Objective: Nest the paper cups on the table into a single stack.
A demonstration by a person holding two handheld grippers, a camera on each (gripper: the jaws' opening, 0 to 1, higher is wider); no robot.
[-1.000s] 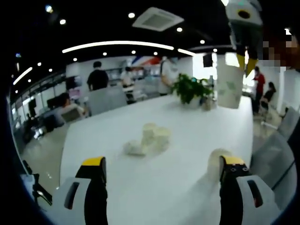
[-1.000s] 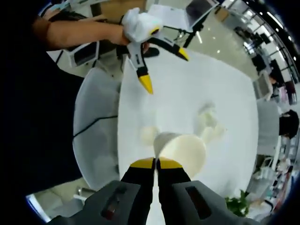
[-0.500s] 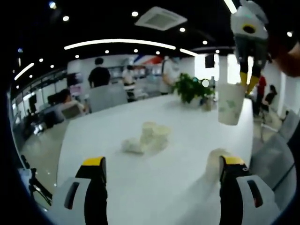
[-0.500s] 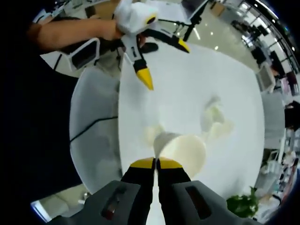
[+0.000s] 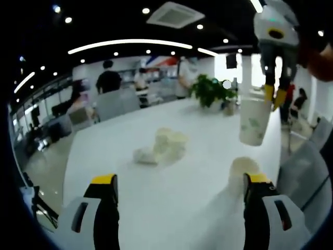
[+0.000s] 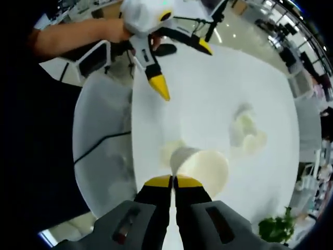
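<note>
White bench (image 5: 171, 187) washes out the paper: the far cluster of cups (image 5: 161, 147) is blurred, count unclear, possibly three, some lying over. Right gripper (image 6: 173, 181), fingers closed on the rim of a printed paper cup (image 5: 253, 122), hangs it above the bench; its inside looks empty. A lone cup (image 5: 242, 171) stands near, just below. Left gripper (image 5: 180, 179) fingers spread wide, holding nothing.

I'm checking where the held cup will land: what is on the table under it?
A single cup stands on the white table under the held cup. The held cup covers part of it, so its inside is hidden.
</note>
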